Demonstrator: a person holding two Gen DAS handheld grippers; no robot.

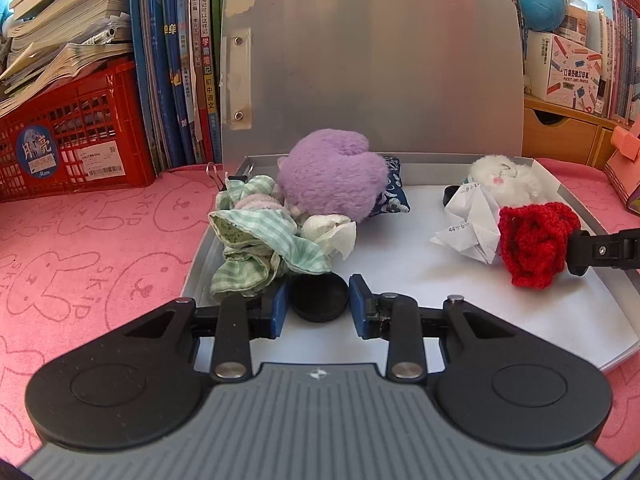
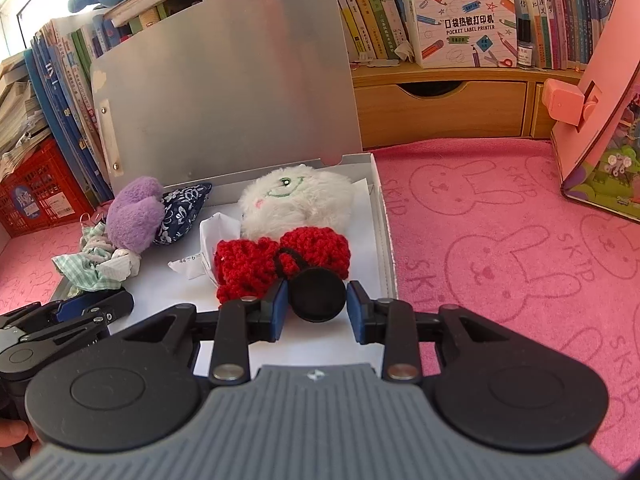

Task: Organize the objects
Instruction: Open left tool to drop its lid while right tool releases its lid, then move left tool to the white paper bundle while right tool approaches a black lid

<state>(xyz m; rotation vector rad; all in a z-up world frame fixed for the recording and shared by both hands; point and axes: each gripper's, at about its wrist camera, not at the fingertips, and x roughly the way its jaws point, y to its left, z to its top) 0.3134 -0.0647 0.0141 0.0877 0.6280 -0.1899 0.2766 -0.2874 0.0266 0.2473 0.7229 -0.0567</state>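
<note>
From the left wrist camera, a shallow grey box [image 1: 588, 216] with its lid [image 1: 372, 64] standing upright sits on a pink rabbit-print cloth [image 1: 80, 248]. Inside at the left lie a green checked cloth [image 1: 256, 248], a purple plush [image 1: 332, 176] and a blue patterned pouch [image 1: 394, 196] behind it; at the right lie a white plush [image 1: 506, 178], a folded paper [image 1: 468, 224] reading "44÷6=" and a red knitted piece [image 1: 536, 244]. The left gripper [image 1: 319, 306] has its jaws released, a black round piece between them. A red crate [image 1: 80, 140] beside the box carries a "Moon" sticker.

From the right wrist camera, the same grey box [image 2: 382, 224] holds the white plush [image 2: 296, 204], with a stitched smile, touching the red knitted piece [image 2: 256, 264]. The right gripper [image 2: 317, 306] hovers just before the red piece, jaws released and gripping nothing. A carton [image 2: 460, 24] on the shelf reads "POCKET LABEL PRINTER". The cloth [image 2: 520, 264] shows "SKIP".
</note>
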